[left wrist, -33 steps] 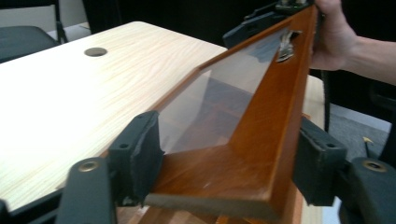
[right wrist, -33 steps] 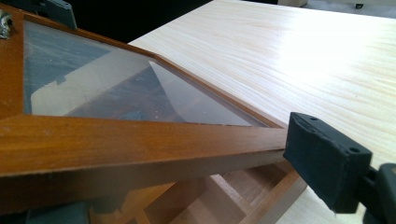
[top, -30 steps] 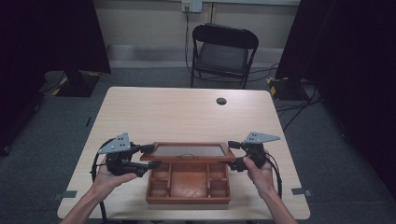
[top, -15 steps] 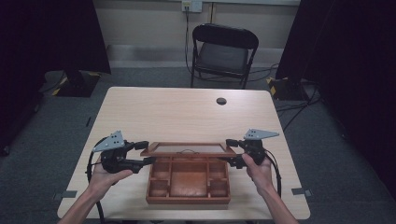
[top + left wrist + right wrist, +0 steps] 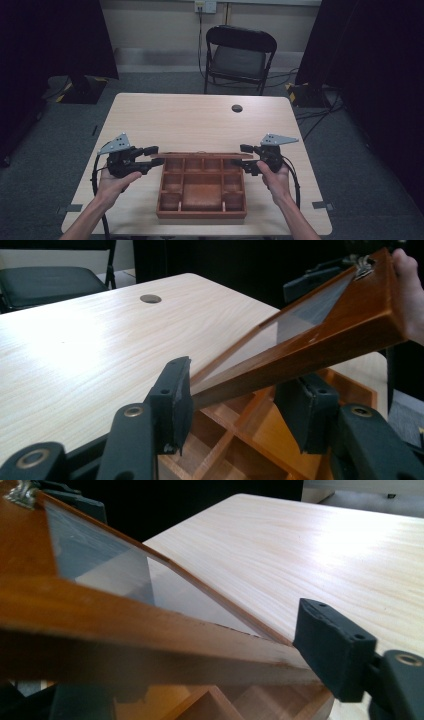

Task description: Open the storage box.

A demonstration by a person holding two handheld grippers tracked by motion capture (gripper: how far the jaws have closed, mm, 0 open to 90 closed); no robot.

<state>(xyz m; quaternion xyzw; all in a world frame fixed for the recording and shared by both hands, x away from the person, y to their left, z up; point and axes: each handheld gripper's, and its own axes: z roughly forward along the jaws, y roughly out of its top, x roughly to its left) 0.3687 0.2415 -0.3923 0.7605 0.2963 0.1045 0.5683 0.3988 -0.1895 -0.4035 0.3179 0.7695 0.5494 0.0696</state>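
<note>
A brown wooden box (image 5: 202,214) with several compartments sits at the table's near edge. Its glass-paned lid (image 5: 202,155) is hinged at the far side and stands tilted up, edge-on to the high view. My left gripper (image 5: 154,155) straddles the lid's left end. Its jaws have just been closing; one pad (image 5: 175,395) touches the lid's corner (image 5: 325,335), while the other sits just under the frame with a gap left. My right gripper (image 5: 242,155) straddles the right end, also just closing. One pad (image 5: 332,647) meets the lid (image 5: 125,625); the other jaw is hidden beneath it.
The pale wooden table (image 5: 190,120) stretches beyond the box, with a small black cable hole (image 5: 237,108) near its far edge. A black folding chair (image 5: 239,55) stands behind the table. Dark curtains flank both sides.
The lid has swung further up, from showing its glass face to standing edge-on, uncovering the box's back row. Both grippers stayed at its ends with jaws drawing closer.
</note>
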